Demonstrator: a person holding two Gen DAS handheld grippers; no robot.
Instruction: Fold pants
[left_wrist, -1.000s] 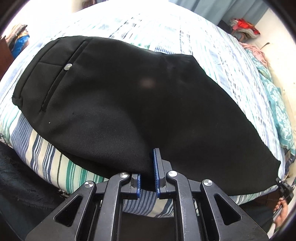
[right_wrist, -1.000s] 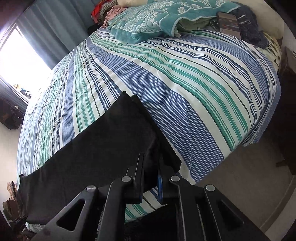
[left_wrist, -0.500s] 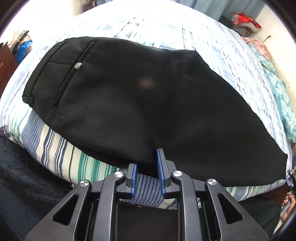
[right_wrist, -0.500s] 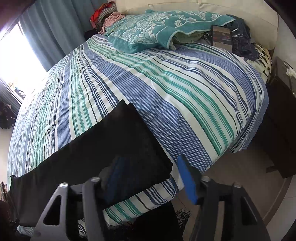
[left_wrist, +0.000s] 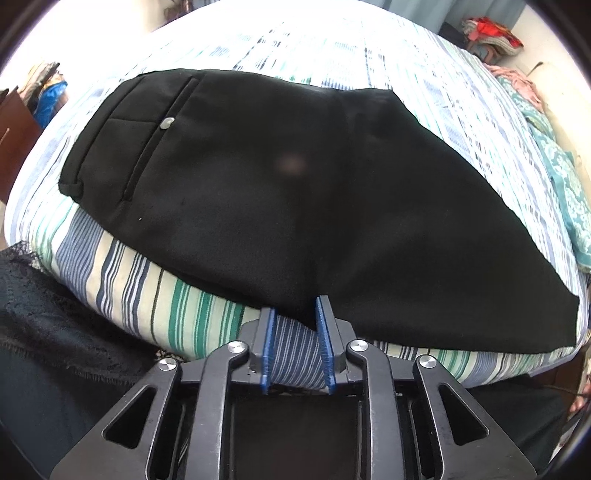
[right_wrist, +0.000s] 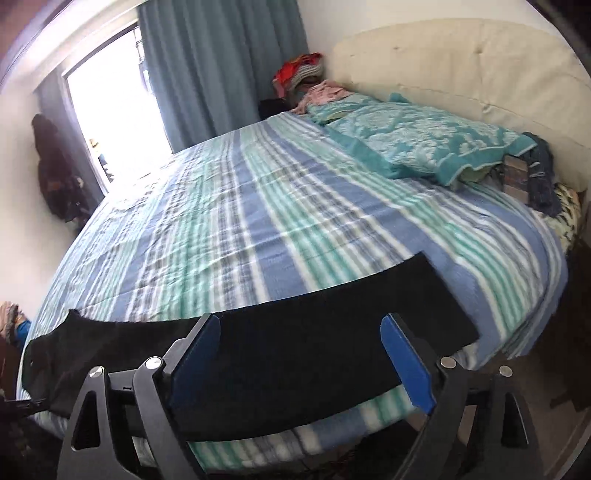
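Observation:
Black pants (left_wrist: 295, 206) lie flat along the near edge of the striped bed (left_wrist: 332, 48), waistband and buttoned back pocket at the left, leg hem at the right. My left gripper (left_wrist: 295, 314) is open at the near edge of the pants, holding nothing; its right blue pad touches the fabric edge. In the right wrist view the pants (right_wrist: 295, 332) stretch across the bed's near edge (right_wrist: 258, 206). My right gripper (right_wrist: 299, 325) is wide open above the leg, holding nothing.
A teal patterned blanket (right_wrist: 421, 144) and a pile of clothes (right_wrist: 535, 177) lie at the headboard (right_wrist: 461, 62) end. Blue curtains (right_wrist: 221, 62) and a bright window (right_wrist: 110, 110) are beyond the bed. Dark lace fabric (left_wrist: 55, 314) hangs at the lower left.
Both grippers let go of the pants and opened. The right gripper pulled back and tilted up. The left gripper backed off slightly from the fabric edge.

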